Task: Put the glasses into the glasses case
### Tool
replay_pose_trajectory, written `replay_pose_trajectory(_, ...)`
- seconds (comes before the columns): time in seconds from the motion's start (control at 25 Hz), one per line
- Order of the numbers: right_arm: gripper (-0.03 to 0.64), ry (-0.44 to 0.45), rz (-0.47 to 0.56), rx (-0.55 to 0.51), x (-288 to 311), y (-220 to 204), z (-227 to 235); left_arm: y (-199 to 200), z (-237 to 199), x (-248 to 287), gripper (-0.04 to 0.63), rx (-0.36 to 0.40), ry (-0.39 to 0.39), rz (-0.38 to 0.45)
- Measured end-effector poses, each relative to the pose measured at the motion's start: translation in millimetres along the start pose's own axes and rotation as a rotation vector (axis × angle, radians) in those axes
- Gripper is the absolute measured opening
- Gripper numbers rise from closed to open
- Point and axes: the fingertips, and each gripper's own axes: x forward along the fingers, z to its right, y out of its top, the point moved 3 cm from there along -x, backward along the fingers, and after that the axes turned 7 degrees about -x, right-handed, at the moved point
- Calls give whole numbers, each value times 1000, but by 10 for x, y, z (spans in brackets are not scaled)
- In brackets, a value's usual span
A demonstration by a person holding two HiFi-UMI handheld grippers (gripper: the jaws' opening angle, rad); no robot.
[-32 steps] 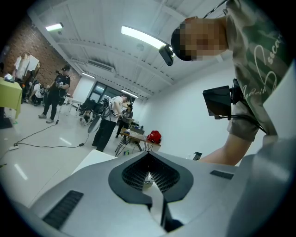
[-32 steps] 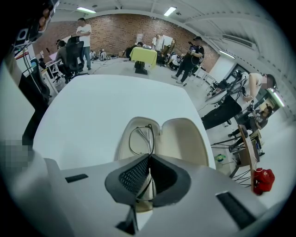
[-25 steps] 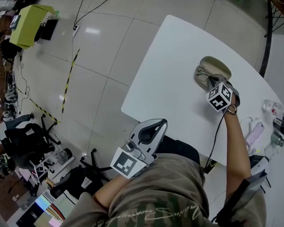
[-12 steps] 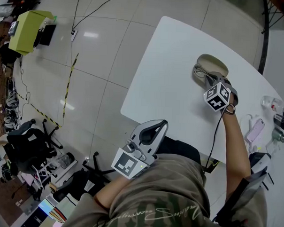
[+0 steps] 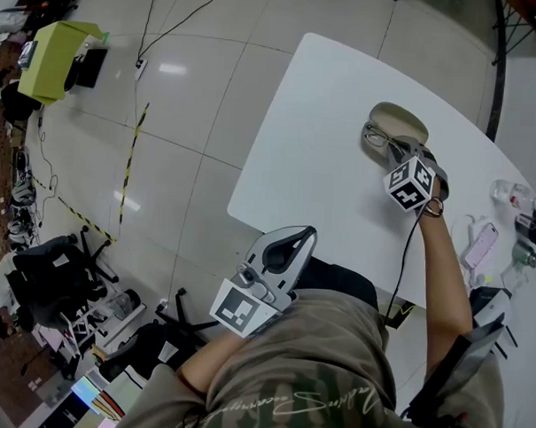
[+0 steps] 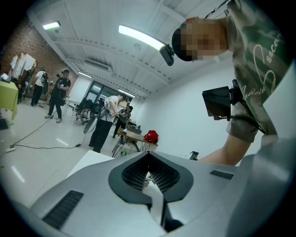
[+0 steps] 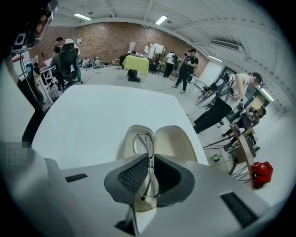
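Stretching ahead of you, a white bench (image 5: 325,122) is carrying the open beige glasses case (image 5: 412,120), above glossy floor tiles (image 5: 193,108) that striped tape (image 5: 129,149) is crossing. Your right gripper (image 7: 150,159) is pinching the glasses (image 7: 143,146) by the frame between narrowed fingers, holding them on edge over the case's left half. Your left gripper (image 5: 298,241) is hovering off the bench near your waist, its fingers drawn together around nothing. A pink phone (image 5: 479,246) is lying at the bench's right end, and people are standing before a brick wall (image 7: 106,39).

Right gripper (image 5: 399,157) outstretched, jaws pinching glasses (image 7: 142,144); left gripper (image 5: 304,233) near torso, jaws together.
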Motion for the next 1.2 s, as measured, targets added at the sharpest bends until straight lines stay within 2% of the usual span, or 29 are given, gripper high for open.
replay_pose_trajectory(0.44,23,3,3,22,-165,-4,-76,54,87,-60,0,28,-17,6)
replay_pose_trajectory(0.88,12,-114,92,98,-625,141,-24,167,180,-124,0,49,-74,27)
replay_pose_trajectory(1.2,12,-214,180,237,-1150,233,-80,237,257,-142,0,66,-149,45)
